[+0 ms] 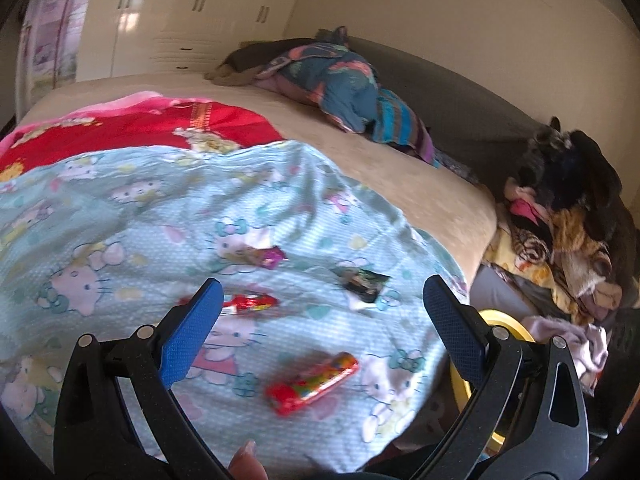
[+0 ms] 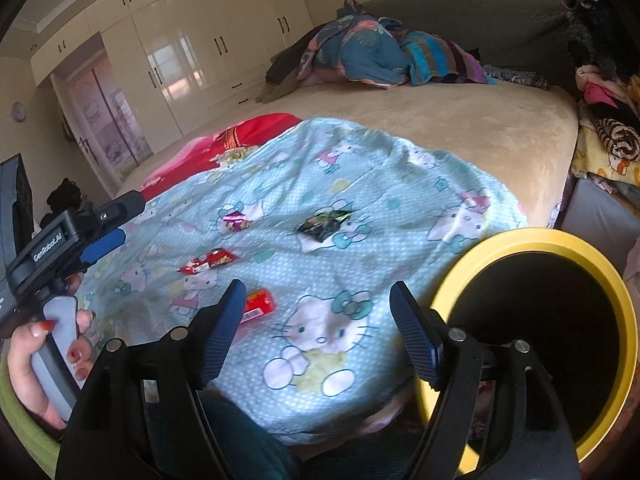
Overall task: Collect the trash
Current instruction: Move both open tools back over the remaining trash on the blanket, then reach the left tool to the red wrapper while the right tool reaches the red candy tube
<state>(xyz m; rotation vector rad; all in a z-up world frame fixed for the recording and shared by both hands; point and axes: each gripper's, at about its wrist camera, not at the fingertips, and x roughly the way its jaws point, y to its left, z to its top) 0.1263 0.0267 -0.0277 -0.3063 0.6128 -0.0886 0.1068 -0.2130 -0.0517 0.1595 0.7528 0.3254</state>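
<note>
Several wrappers lie on a light blue cartoon blanket on the bed. A red candy wrapper lies nearest, between my left gripper's open fingers; it also shows in the right wrist view. A second red wrapper, a pink wrapper and a dark wrapper lie farther off. My right gripper is open and empty over the blanket's near edge. A yellow-rimmed bin stands at the right beside the bed.
Beige bedspread with a heap of bedding at the far side. A red blanket lies at the left. Piled clothes sit right of the bed. Cream wardrobes line the far wall.
</note>
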